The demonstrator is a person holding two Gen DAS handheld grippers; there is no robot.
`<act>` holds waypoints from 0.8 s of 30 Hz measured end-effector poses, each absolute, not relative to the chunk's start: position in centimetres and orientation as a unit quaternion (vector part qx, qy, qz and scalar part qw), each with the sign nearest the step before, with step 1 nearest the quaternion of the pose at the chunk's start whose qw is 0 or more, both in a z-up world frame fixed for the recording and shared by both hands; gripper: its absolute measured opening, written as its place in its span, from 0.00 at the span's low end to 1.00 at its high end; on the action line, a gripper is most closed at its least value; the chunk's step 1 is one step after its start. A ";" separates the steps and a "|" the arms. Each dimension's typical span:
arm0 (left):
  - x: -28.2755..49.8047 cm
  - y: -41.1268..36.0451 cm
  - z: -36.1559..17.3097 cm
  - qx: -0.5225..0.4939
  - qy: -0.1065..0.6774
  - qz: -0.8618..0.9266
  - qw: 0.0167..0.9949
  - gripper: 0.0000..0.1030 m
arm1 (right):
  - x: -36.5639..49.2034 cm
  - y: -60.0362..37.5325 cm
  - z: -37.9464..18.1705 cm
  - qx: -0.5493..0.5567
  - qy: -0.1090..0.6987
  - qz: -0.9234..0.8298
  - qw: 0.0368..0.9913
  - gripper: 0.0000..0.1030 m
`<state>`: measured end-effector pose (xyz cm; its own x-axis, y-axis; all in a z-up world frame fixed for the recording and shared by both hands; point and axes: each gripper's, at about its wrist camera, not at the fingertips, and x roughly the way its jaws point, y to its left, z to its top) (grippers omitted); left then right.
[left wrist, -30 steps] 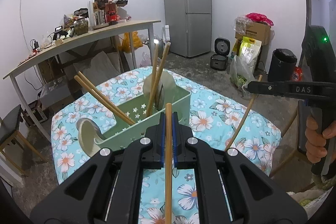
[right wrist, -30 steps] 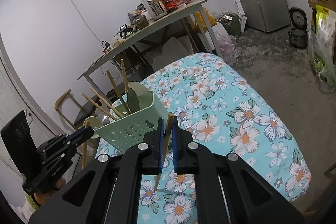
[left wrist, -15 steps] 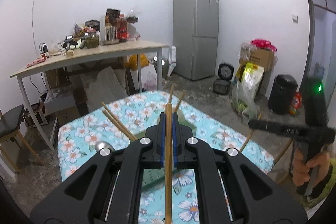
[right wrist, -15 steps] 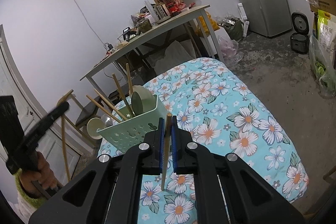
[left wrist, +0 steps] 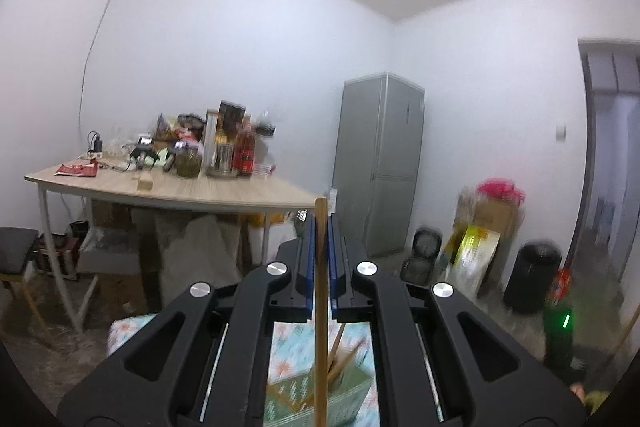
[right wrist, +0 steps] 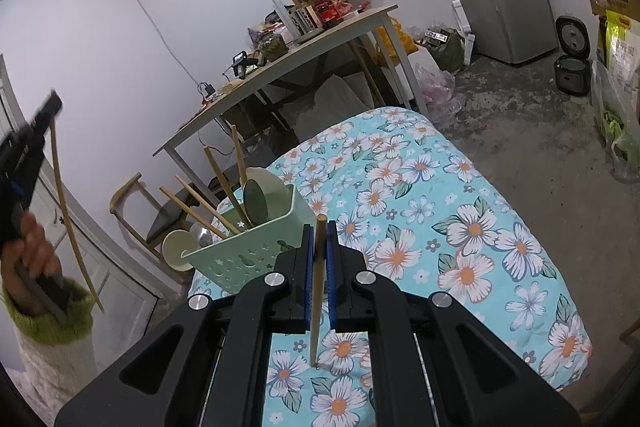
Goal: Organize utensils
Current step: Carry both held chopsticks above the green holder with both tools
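1. Right wrist view: the right gripper (right wrist: 319, 259), black with blue pads, is clamped narrow on a thin wooden chopstick (right wrist: 317, 299) that runs upright between the pads, its lower end just above the turquoise flower-print tablecloth (right wrist: 460, 227).
2. Just beyond the fingertips stands a pale green perforated plastic utensil basket (right wrist: 248, 255) on the cloth's left corner. It holds several wooden chopsticks (right wrist: 200, 205) leaning left and a pale green ladle (right wrist: 262, 195); a cream spoon bowl (right wrist: 178, 249) pokes out at its left end.
3. At the left edge, a hand (right wrist: 34, 247) in a green cuff carries the left gripper (right wrist: 48, 109), raised above basket level, with a long wooden chopstick (right wrist: 66, 203) hanging down from it.
4. Left wrist view, blurred: the left gripper's pads are closed narrow on that chopstick, which stands upright; the basket shows below, partly hidden by the gripper body.
5. Farther off: a wooden-topped cluttered table (left wrist: 172, 189), then a grey refrigerator (left wrist: 380, 163) in the corner.
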<state>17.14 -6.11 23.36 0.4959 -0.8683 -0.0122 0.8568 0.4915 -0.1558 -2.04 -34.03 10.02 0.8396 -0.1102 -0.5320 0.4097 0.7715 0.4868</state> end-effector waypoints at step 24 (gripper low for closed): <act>27.4 -13.2 16.5 -0.239 0.105 -0.437 0.861 0.05 | -1.0 -36.2 8.6 0.328 0.259 -0.147 0.897 0.06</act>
<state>27.36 -13.22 16.55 0.5970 -0.8017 0.0288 0.7016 0.5044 -0.5033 -1.00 -36.21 8.59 0.8231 -0.0932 -0.5602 0.4328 0.7416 0.5125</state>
